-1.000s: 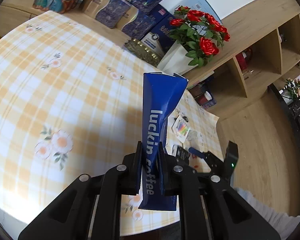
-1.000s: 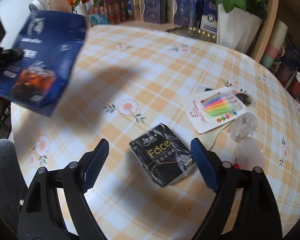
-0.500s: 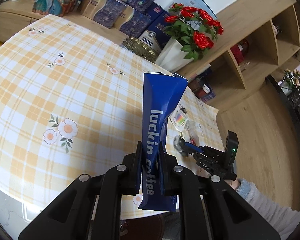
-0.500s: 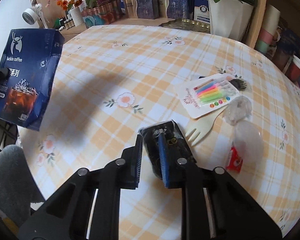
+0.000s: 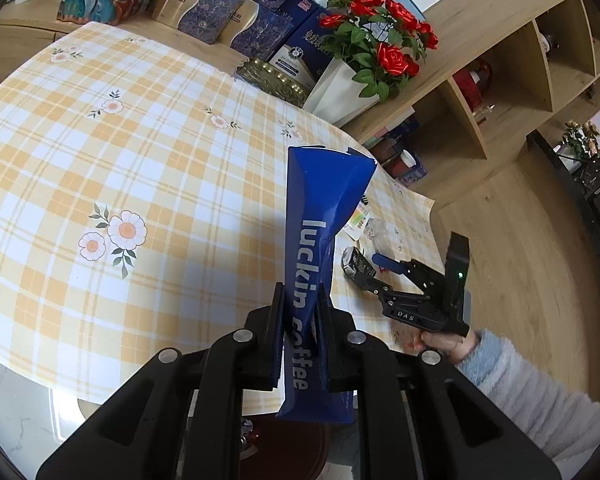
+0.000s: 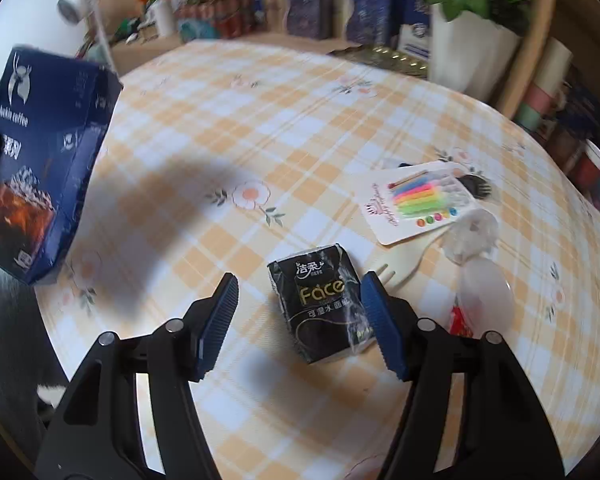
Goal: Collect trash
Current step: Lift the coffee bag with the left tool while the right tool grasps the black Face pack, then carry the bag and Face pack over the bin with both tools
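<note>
My left gripper [image 5: 300, 300] is shut on a blue "luckin coffee" paper bag [image 5: 320, 240] and holds it above the table's near edge; the bag also shows at the left of the right wrist view [image 6: 40, 160]. My right gripper [image 6: 300, 292] is open, its blue pads on either side of a black "Face" tissue pack [image 6: 324, 304] lying on the checked tablecloth [image 6: 260, 120]. In the left wrist view the right gripper [image 5: 360, 268] sits open at the pack [image 5: 354, 262].
A candle card [image 6: 420, 200], a cream plastic fork [image 6: 404, 264], a crumpled clear wrapper [image 6: 472, 232], a clear plastic lid [image 6: 488, 288] and a red scrap [image 6: 460, 316] lie right of the pack. A white vase of red roses [image 5: 352, 80], boxes and shelves stand behind.
The right gripper, shut around the tissue pack half a second ago, is now open with the pack lying between its pads. The left gripper has drawn back with the bag.
</note>
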